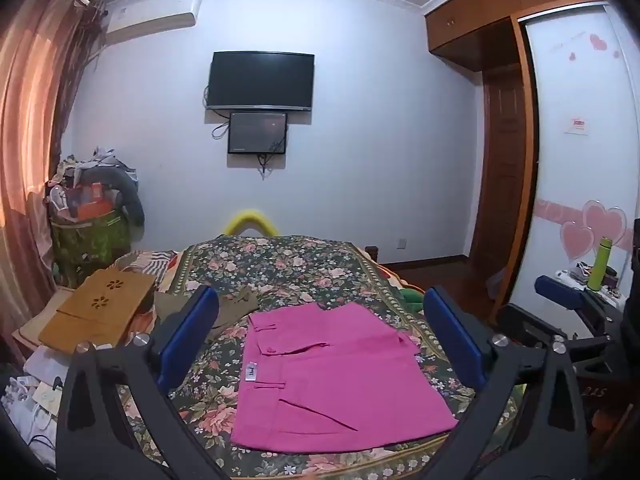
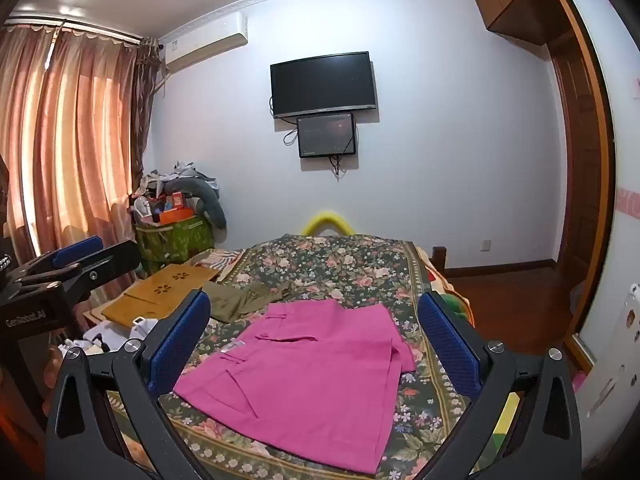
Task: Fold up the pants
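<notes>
Pink pants (image 1: 332, 376) lie folded into a flat rectangle on the floral bedspread (image 1: 280, 264). They also show in the right wrist view (image 2: 312, 372). My left gripper (image 1: 320, 340) is open and empty, held above the near side of the pants. My right gripper (image 2: 316, 344) is open and empty, also above the pants. The right gripper shows at the right edge of the left wrist view (image 1: 568, 300). The left gripper shows at the left edge of the right wrist view (image 2: 76, 256).
An olive garment (image 2: 244, 300) lies crumpled on the bed beyond the pants. A wooden lap tray (image 1: 100, 304) sits at the bed's left. A full green bag (image 1: 92, 240) stands by the curtains. A green bottle (image 1: 600, 264) stands on a side table at right.
</notes>
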{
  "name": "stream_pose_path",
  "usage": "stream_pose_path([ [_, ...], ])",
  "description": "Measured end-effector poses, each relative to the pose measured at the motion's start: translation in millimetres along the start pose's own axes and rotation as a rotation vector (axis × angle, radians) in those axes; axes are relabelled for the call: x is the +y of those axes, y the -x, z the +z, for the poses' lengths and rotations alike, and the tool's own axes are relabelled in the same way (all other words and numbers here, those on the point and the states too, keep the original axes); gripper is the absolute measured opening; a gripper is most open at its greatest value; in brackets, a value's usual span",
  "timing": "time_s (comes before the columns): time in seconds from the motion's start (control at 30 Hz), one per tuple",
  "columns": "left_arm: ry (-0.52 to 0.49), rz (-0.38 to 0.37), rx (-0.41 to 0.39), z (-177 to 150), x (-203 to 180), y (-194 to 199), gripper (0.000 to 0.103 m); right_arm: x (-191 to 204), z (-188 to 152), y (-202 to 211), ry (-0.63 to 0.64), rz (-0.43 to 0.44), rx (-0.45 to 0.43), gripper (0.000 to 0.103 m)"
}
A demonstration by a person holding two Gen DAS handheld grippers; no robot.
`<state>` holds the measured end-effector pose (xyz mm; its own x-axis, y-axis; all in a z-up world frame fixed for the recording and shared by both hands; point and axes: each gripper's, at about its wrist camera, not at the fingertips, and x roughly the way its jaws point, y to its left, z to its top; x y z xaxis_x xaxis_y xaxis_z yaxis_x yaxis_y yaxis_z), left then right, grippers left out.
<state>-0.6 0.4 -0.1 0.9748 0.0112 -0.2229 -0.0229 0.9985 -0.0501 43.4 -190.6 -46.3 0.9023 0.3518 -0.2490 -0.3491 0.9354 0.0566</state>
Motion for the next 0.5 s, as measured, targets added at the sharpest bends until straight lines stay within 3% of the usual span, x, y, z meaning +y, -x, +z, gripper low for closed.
stream_pose_path([
  [0.2, 0.079, -0.024, 0.025, -4, 15, -9, 0.103, 0, 3, 0, -0.002, 0.001, 0.009, 0.103],
  [0.5, 0.034, -0.008, 0.038, -6, 13, -10, 0.103, 1, -1, 0, 0.003, -0.006, 0.003, 0.103],
])
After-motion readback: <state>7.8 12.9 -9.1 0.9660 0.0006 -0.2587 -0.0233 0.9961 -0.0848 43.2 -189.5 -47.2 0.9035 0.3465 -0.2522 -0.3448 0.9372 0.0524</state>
